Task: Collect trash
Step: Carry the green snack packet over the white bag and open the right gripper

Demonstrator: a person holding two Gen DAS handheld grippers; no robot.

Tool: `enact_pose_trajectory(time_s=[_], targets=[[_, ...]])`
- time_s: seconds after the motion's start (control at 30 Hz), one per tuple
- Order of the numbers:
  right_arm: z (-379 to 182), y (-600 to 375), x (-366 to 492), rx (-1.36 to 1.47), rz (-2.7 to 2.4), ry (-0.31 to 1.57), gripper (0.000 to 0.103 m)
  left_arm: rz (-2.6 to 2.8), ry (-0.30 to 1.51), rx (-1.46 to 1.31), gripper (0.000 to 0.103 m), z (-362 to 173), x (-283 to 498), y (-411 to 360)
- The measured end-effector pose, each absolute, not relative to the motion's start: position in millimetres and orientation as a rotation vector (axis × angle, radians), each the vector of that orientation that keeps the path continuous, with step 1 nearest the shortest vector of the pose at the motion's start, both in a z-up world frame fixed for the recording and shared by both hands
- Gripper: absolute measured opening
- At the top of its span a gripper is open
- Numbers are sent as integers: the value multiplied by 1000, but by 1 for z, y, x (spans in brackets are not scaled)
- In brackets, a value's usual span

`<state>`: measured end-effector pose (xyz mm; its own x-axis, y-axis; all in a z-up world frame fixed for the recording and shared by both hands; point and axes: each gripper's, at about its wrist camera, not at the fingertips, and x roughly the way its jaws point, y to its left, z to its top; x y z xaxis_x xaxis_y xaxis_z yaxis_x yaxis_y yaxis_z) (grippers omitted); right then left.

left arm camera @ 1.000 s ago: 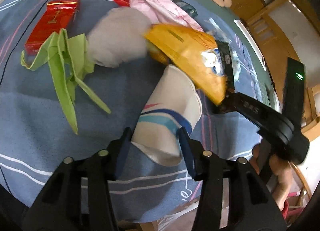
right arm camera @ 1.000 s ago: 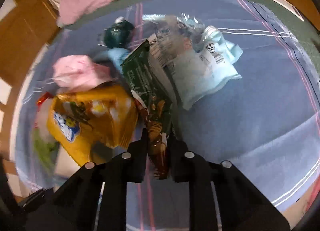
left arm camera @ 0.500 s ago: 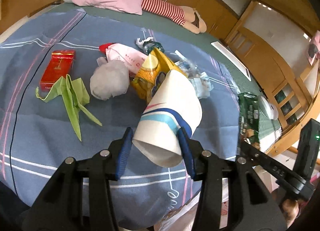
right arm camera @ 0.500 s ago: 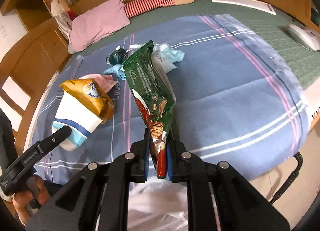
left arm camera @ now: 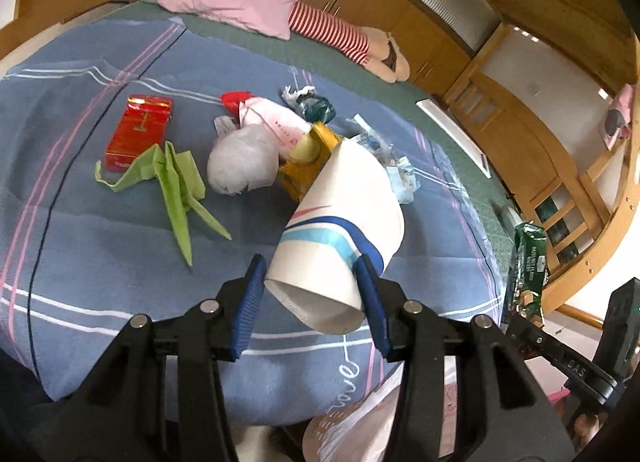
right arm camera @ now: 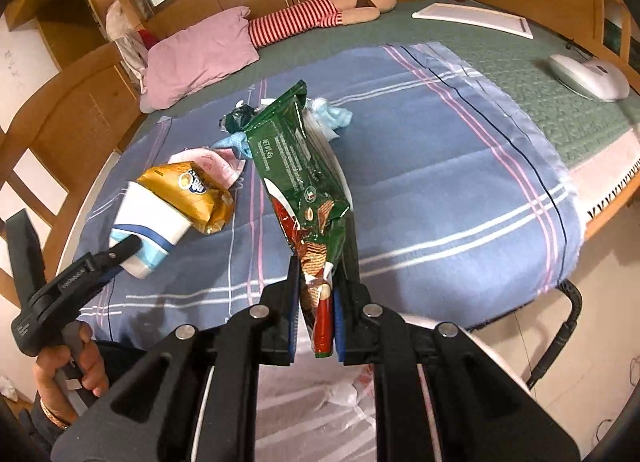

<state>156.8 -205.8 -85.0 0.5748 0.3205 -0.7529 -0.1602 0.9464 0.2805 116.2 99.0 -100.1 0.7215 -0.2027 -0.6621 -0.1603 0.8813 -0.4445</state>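
Items in hand, lifted clear of the bed (right arm camera: pixel 460 165): paper cup (left arm camera: pixel 340 238), clamped in left gripper (left arm camera: pixel 316 302); green snack wrapper (right arm camera: pixel 304 181), pinched by right gripper (right arm camera: pixel 316 322) (both apparently bound for the plastic bag (right arm camera: pixel 320 394) below).

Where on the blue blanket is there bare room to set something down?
Bare: the blue blanket right of the green snack bag, toward the white mouse; also the near strip below the green paper. Crowded: the wrappers around the white wad.
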Motion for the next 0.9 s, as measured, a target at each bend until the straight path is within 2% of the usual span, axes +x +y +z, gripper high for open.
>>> enact_pose_trajectory(time_s=[0.5, 0.9], targets=[[-75, -196, 141, 191, 218, 933, 15, -61, 704, -508, 47, -92, 91, 109], [-70, -223, 115, 130, 232, 901, 15, -18, 635, -522, 47, -81, 81, 146]])
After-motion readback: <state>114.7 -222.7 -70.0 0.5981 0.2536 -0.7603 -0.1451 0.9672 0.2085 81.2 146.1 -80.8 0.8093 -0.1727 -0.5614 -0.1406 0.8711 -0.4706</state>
